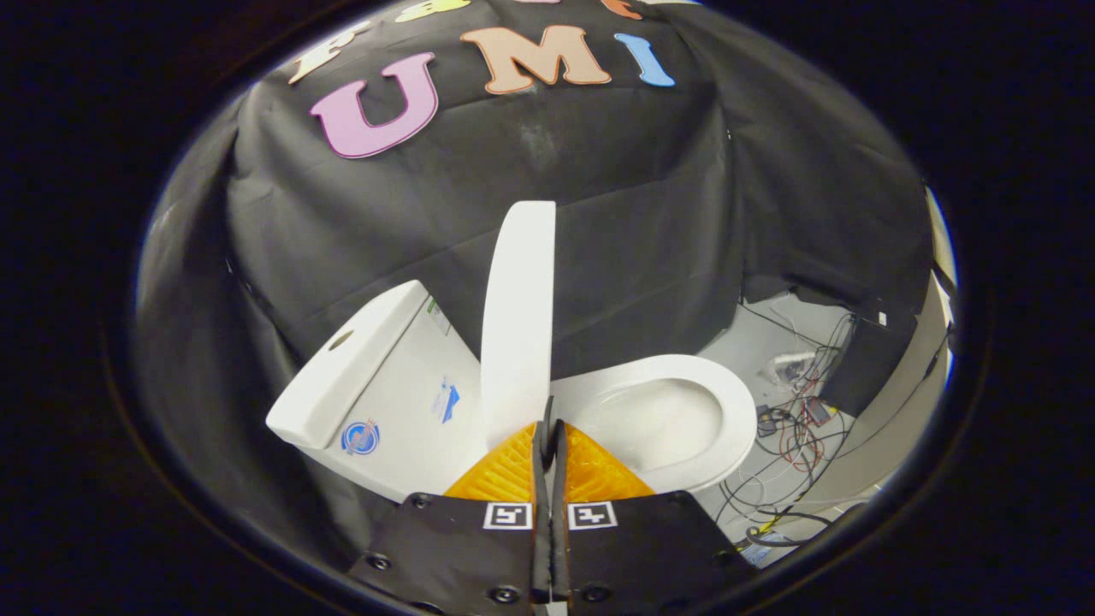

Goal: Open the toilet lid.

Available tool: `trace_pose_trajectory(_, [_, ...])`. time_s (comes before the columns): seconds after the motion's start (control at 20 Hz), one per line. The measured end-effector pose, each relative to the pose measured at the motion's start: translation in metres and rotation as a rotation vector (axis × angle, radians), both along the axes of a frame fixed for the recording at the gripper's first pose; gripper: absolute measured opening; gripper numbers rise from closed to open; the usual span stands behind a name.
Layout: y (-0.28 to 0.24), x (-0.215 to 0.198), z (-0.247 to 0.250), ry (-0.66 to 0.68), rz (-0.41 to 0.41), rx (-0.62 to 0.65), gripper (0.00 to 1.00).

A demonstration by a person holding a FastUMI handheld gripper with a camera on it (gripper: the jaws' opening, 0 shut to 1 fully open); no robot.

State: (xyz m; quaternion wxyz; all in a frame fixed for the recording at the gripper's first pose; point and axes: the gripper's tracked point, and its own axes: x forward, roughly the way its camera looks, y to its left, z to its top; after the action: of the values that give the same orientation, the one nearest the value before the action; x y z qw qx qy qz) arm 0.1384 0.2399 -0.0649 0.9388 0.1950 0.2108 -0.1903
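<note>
A white toilet stands ahead of me. Its lid [518, 316] is raised upright, seen nearly edge-on, standing between the tank [376, 376] on one side and the open seat and bowl [676, 419] on the other. My gripper [549, 419] has orange fingers [500, 475] with black pads pressed together, tips just below the lid's lower edge. Nothing shows between the pads; whether the tips touch the lid I cannot tell.
Black cloth walls close the booth behind the toilet. On the pale floor beyond the bowl lie tangled cables and small devices [796, 428], with a dark box [864, 359] near the wall.
</note>
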Motion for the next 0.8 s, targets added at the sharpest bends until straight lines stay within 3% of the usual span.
trace_pose_trajectory(0.8, [0.067, 0.035, 0.024, -0.058, 0.108, -0.084, 0.01])
